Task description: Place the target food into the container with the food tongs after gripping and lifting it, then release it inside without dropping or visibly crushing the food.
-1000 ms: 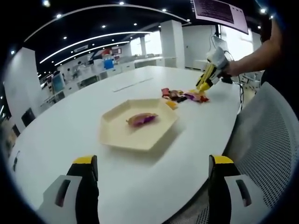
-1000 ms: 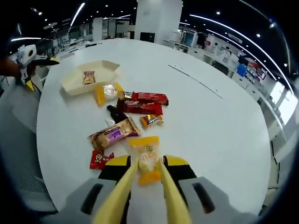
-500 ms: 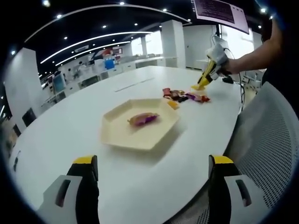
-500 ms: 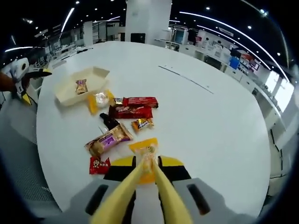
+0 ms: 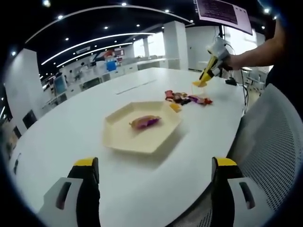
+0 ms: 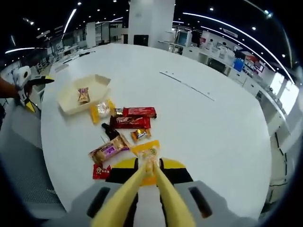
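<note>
fingers: right gripper (image 6: pixel 150 166) clenched on food tongs (image 6: pixel 142 189) pinching yellow candy (image 6: pixel 149 153), lifted near snack pile (image 6: pixel 124 127) | left gripper (image 5: pixel 151 165) released, idle | left: carry to tray (image 6: pixel 70 103) beyond pile, release inside | bench (image 6: pixel 208 123)

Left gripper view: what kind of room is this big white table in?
Probably a large open-plan office or lab: a long white table, rows of desks behind it, strip lights overhead and a mesh chair.
</note>
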